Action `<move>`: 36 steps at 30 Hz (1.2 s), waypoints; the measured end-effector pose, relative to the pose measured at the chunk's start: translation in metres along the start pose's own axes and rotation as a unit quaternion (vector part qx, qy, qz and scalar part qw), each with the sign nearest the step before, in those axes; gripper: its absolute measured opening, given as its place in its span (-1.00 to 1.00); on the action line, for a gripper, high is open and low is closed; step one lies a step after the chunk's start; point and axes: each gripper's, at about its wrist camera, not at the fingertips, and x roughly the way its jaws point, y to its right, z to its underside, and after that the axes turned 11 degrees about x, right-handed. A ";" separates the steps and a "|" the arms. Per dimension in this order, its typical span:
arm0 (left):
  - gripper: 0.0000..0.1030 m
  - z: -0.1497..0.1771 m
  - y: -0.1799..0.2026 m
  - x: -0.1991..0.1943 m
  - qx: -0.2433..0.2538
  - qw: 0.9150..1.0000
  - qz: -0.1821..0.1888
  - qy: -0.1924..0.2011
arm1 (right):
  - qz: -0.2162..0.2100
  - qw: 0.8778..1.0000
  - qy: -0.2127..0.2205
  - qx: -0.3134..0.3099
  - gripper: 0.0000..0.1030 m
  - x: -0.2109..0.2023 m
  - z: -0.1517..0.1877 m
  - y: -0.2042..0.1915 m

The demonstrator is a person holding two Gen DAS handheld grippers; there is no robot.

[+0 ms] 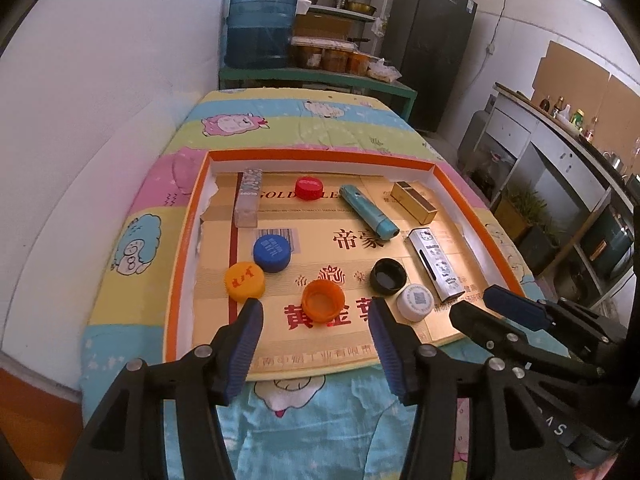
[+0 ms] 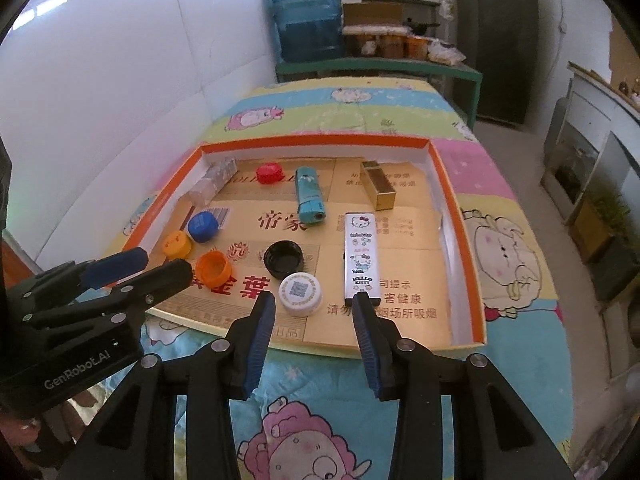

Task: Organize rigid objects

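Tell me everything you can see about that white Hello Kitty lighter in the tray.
The Hello Kitty lighter is a slim white rectangular case, glossy, printed with cartoon cats and lettering, with a dark end nearest the cameras. It lies flat, print up, on the gold card lining the orange-rimmed tray, right of the black cap. Nothing grips it.

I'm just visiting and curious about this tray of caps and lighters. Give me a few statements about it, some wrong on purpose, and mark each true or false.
1. The black cap lies open side up. True.
2. The red cap touches the blue cap. False: they lie well apart, the red one near the far wall of the tray.
3. The left gripper holds the orange cap. False: its fingers are open and empty.
4. The white cap lies beside the Hello Kitty lighter. True.
5. The right gripper is empty. True.
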 end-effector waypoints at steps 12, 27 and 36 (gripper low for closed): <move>0.06 0.010 0.005 -0.033 0.001 1.000 -0.007 0.018 | 0.004 1.000 0.020 -0.002 -0.20 -0.030 0.014 -0.009; 0.06 0.033 0.015 -0.090 -0.002 0.997 -0.046 0.066 | 0.035 0.997 0.074 -0.005 -0.20 -0.082 0.040 -0.027; 0.06 0.052 0.023 -0.128 -0.013 0.994 -0.053 0.090 | 0.038 0.993 0.109 0.006 -0.20 -0.118 0.055 -0.031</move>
